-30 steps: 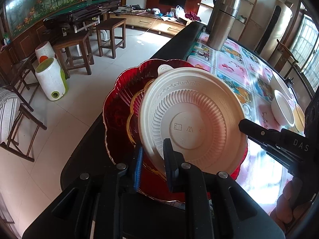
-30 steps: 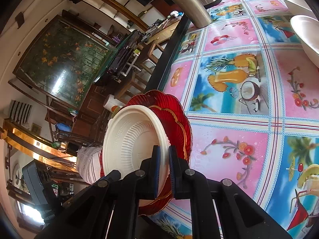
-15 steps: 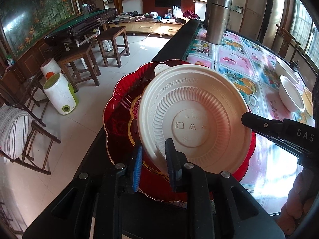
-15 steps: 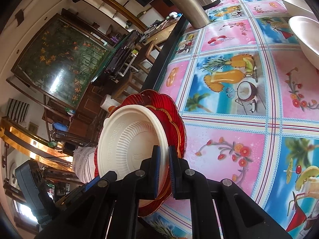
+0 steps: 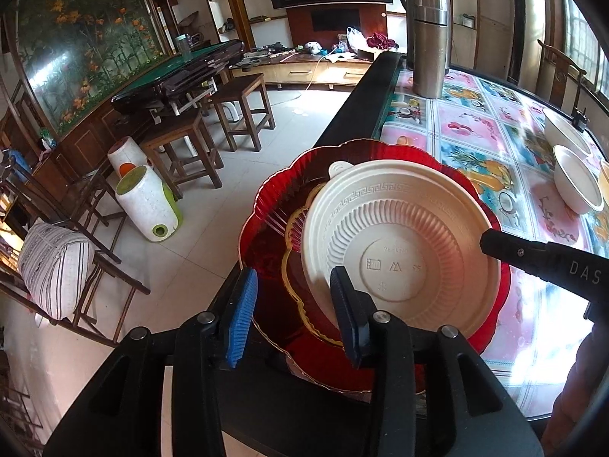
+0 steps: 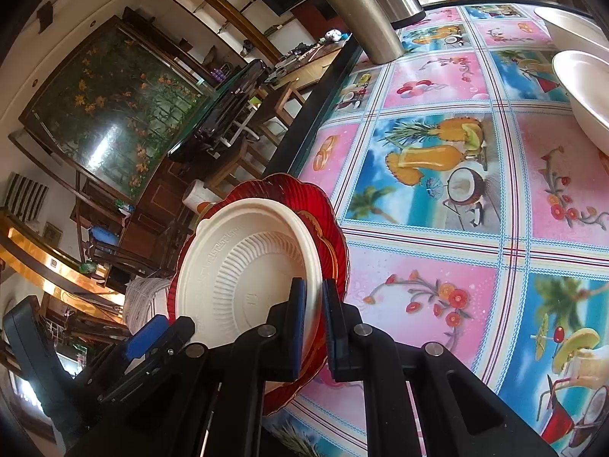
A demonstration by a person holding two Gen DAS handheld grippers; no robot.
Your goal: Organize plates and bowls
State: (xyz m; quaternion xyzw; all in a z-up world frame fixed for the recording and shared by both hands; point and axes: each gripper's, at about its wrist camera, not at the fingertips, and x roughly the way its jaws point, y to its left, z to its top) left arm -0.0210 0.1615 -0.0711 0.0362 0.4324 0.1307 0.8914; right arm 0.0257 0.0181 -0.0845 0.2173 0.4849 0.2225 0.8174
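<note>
Here the stack sits at the near edge of the desk (image 6: 437, 274), well short of the steel thermos (image 5: 426, 34): a cream plastic bowl (image 5: 399, 251), upside down, lies on a red scalloped plate (image 5: 274, 205), with a smaller gold-rimmed red dish (image 5: 295, 224) sandwiched between them. The red plate overhangs the desk's dark edge on the side away from the thermos.

The right hand-held gripper (image 6: 314, 327) is clamped on the stack's rim, one finger over the cream bowl and the other beneath the red plate, with only a narrow gap between them. The left hand-held gripper (image 5: 293, 312) is released: its blue pads stand wide apart, one outside the red plate's rim and the other resting against the bowl's ribbed underside, pinching nothing.

The step in hand looks like a handover or a setting-down of the stack (the right side alone carries the grip now). Two white bowls (image 5: 576, 179) wait beyond the stack, on the far side of the desk from the thermos.

The next move probably calls for sliding the stack further onto the desk, toward the thermos side, so the overhang disappears, or for the left hand-held gripper to back away and fetch one of the white bowls. Either way the right grip should stay firm, since the loose cream bowl could slip off the glossy red plate if tilted.
</note>
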